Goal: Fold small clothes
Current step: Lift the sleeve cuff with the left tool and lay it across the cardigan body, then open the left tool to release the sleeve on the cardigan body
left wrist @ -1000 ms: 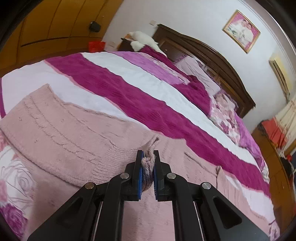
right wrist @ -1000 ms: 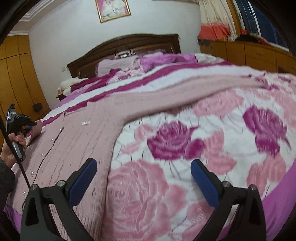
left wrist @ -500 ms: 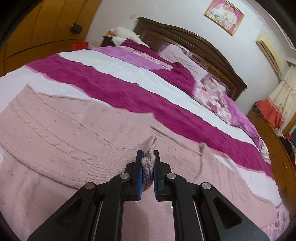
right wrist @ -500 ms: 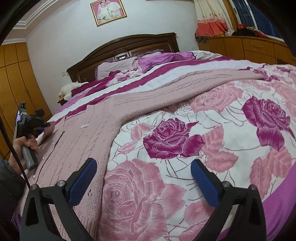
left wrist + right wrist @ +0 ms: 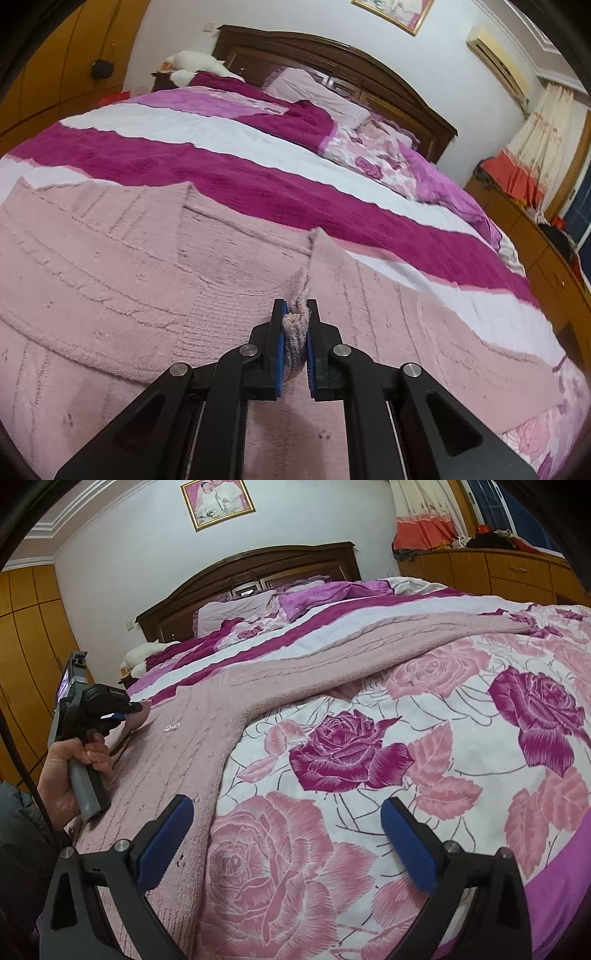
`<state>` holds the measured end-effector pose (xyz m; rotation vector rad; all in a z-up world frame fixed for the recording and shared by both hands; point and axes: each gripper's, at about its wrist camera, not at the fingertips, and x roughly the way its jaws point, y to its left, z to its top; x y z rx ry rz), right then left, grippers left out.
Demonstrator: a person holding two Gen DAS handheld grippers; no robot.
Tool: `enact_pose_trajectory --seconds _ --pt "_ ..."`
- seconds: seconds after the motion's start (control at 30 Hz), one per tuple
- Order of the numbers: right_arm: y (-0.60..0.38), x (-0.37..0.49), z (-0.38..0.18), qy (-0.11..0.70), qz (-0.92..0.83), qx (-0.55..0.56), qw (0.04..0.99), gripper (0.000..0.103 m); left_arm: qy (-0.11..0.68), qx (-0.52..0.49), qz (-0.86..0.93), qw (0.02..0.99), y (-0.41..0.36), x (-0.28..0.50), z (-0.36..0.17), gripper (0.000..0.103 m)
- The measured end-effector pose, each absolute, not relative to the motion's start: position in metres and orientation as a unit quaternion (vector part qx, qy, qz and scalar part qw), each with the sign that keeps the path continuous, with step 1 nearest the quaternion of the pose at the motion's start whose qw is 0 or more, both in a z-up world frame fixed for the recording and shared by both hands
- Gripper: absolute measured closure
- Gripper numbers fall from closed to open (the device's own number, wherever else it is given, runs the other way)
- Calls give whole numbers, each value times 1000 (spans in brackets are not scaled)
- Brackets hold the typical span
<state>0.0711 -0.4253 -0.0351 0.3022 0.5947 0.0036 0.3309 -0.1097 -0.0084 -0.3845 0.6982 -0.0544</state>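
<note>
Two views. From the left wrist, the left gripper (image 5: 294, 341) pinches a bunched edge of the pale pink knitted cardigan (image 5: 110, 266) spread on the bed (image 5: 221, 177); the knit could slip out. From the right wrist, the right gripper (image 5: 284, 843) hovers, jaws wide and empty.

Open floral bedspread (image 5: 369, 738) lies ahead of the spread right claw (image 5: 288, 834); pink cardigan (image 5: 207, 716) borders its left.

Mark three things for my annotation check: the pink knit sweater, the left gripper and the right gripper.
pink knit sweater (image 5: 122, 266), left wrist view, on its flat knit body.
left gripper (image 5: 294, 334), left wrist view, between its fingertips, shut on a sweater fold.
right gripper (image 5: 286, 840), right wrist view, midway between its open fingertips.
</note>
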Motion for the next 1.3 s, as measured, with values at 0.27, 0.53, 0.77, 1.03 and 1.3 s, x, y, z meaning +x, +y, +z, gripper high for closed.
enact_pose_trajectory --seconds 0.27,0.53,0.77,1.03,1.3 --pt "-427 73 -34 290 11 155 945 0 349 -172 -30 921 -134 332 -10 103" --pt "-429 77 -34 294 22 155 943 0 359 -181 -41 915 -158 336 -13 103" --pt "-434 79 -36 296 25 166 940 0 354 -156 -59 920 -184 328 -10 103" --pt "-436 76 -37 294 29 165 941 0 368 -141 -63 917 -195 331 -14 103" --pt "-437 76 -36 294 27 166 941 0 362 -84 -71 926 -210 316 0 84"
